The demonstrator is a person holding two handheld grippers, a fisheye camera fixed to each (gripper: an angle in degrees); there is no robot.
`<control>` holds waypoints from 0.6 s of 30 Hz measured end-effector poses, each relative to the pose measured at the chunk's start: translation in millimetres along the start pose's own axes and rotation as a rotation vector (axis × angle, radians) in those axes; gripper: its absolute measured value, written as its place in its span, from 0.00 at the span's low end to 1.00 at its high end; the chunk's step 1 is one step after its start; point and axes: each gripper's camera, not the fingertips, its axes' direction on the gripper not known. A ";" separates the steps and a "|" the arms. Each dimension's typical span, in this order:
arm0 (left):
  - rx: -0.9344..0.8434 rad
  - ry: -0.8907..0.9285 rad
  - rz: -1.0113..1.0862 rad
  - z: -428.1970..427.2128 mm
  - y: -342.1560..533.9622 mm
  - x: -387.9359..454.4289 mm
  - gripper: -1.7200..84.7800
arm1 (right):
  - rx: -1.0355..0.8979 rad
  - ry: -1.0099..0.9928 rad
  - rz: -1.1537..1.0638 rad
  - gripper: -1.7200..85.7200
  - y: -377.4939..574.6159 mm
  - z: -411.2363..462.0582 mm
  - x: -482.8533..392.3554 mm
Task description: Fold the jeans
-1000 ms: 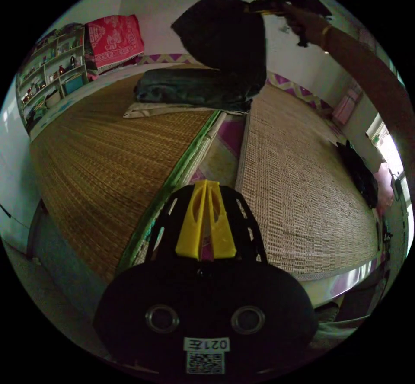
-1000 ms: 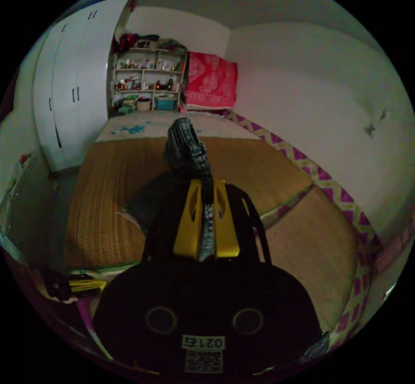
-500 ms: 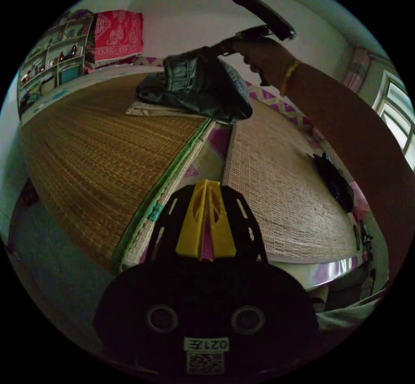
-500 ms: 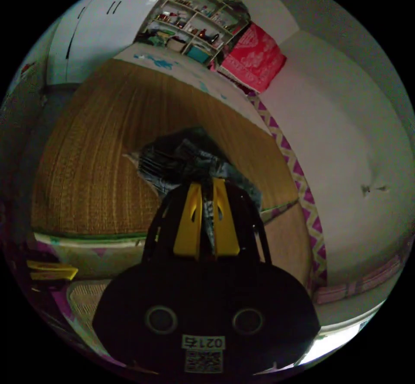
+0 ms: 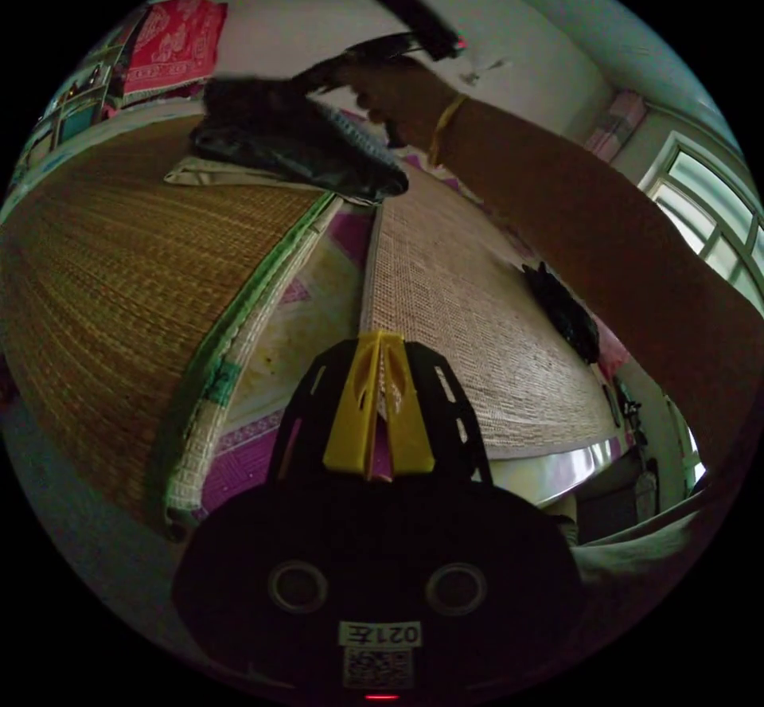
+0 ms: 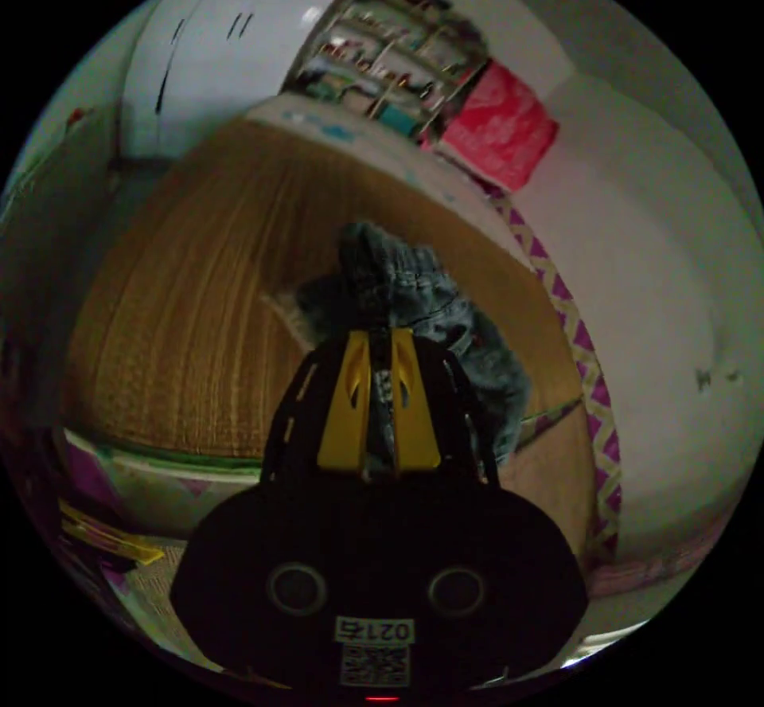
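The dark blue jeans (image 6: pixel 414 301) lie bunched on the brown woven mat (image 6: pixel 199 301). My right gripper (image 6: pixel 380 337) is shut on a fold of their denim, which runs between its yellow jaws. In the left gripper view the same jeans (image 5: pixel 294 142) sit as a dark heap at the far end of the mat, and a person's hand (image 5: pixel 398 102) holds the right gripper (image 5: pixel 318 80) against them. My left gripper (image 5: pixel 380 341) hangs shut with nothing in it, low over the gap between the two mats, well short of the jeans.
A lighter woven mat (image 5: pixel 477 325) lies right of the brown mat (image 5: pixel 119 261), with purple patterned bedding (image 5: pixel 318 293) between. A dark bag (image 5: pixel 561 313) rests on the lighter mat. Shelves (image 6: pixel 382 78), a red cloth (image 6: pixel 497 130) and white wardrobe doors (image 6: pixel 207 54) stand behind.
The right gripper has come down from high in the air, bringing the held jeans onto the heap on the brown mat. The left gripper stays shut and has drifted a little.
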 end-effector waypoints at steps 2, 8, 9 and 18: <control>-0.009 -0.006 0.006 0.9 3.5 1.6 0.01 | -0.127 -0.004 -0.069 0.08 -1.7 34.1 -34.9; 0.037 -0.129 0.125 -2.2 15.5 32.6 0.01 | 0.009 0.124 -0.076 0.24 -14.2 16.4 -63.0; 0.013 -0.150 0.144 1.7 15.5 38.7 0.01 | -0.023 0.136 -0.110 0.24 -21.0 22.3 -71.6; -0.014 -0.160 0.149 9.5 19.1 51.5 0.01 | -0.124 0.297 -0.204 0.13 -32.1 66.5 -81.1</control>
